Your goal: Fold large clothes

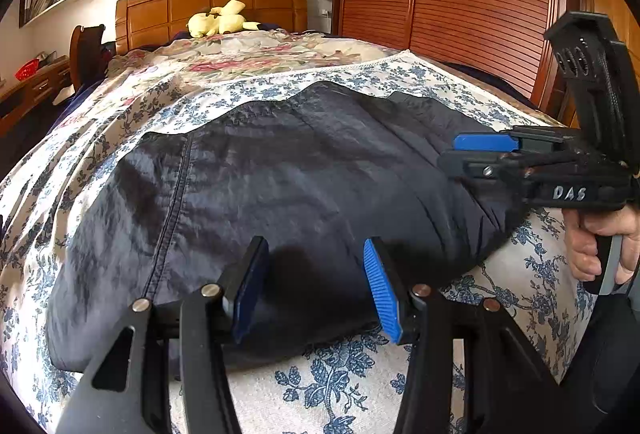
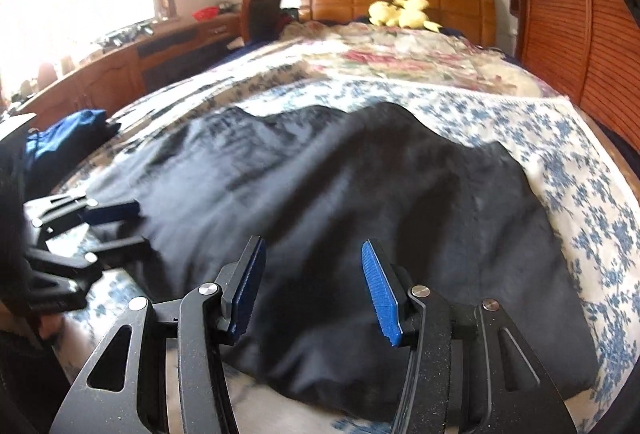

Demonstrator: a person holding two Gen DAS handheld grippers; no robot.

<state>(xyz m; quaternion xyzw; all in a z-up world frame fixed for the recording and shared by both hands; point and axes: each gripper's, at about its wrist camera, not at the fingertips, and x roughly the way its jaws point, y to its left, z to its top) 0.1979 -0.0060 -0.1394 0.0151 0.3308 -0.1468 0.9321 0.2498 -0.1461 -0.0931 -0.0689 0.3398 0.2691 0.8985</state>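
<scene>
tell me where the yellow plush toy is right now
The yellow plush toy lies at the far end of the bed, against the wooden headboard, beyond the dark garment.

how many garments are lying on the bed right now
2. A large dark garment lies spread across the floral sheet ahead of both hand-held grippers. A blue garment sits bunched at the bed's left edge. Others may lie out of view.

A large dark navy garment [image 1: 280,185] lies spread flat – faintly creased, one stitched seam showing – on the bed.

black grippers [image 1: 316,286] (blue ribbed pads)
</scene>
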